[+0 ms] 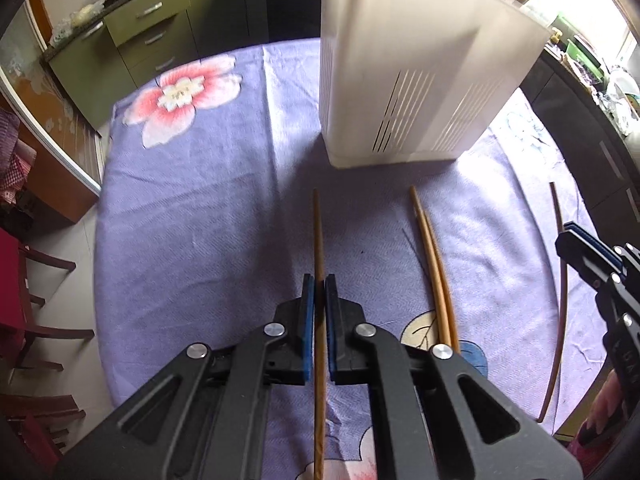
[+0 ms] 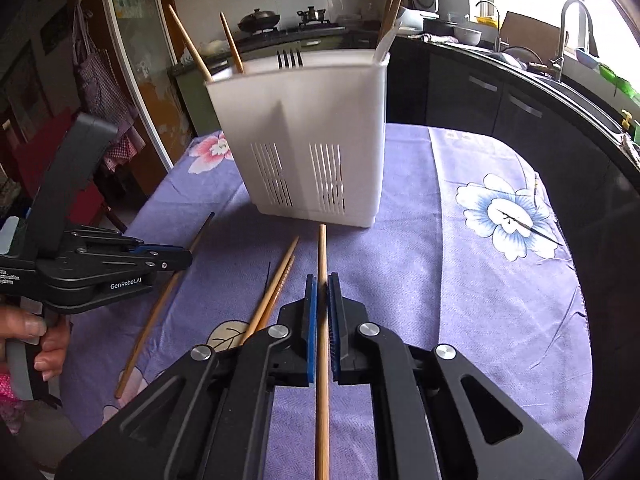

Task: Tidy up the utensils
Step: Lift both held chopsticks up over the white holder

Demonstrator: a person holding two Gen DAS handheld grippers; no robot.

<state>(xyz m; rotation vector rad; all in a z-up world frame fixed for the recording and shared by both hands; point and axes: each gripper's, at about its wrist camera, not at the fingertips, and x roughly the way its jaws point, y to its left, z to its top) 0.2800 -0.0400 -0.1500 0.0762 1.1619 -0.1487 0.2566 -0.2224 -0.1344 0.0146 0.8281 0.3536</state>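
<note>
A tall white plastic utensil holder (image 2: 316, 136) with slotted walls is standing upright on a counter draped in a purple floral cloth (image 2: 460, 280). Two wooden chopsticks (image 2: 192, 46) are leaning out of its left compartment, dark fork tines (image 2: 289, 58) are poking above the middle, and more wooden sticks beside a white handle (image 2: 390, 20) are rising from the right corner; how many sticks are there cannot be told.

In front of the holder, four loose wooden chopsticks are showing. The left tongs (image 1: 319, 282) are pinching one brown chopstick (image 1: 318, 236) between blue pads, its tip pointing toward the holder's base. The right tongs (image 2: 322, 280) are pressing together on another pale wooden chopstick (image 2: 322, 256), its tip just short of the holder. Between the two held sticks, a pair of chopsticks (image 2: 276, 284) is lying side by side on the cloth, touching along their length, over a leaf print.

A hand (image 2: 48, 340) is gripping the left tool's handle at the frame's edge. Beyond the counter, olive-green kitchen drawers (image 1: 156, 28), a stove with a dark pan (image 2: 259, 20), a sink with a curved steel tap (image 2: 572, 32) and red wooden chairs (image 1: 28, 292) are ringing the scene.
</note>
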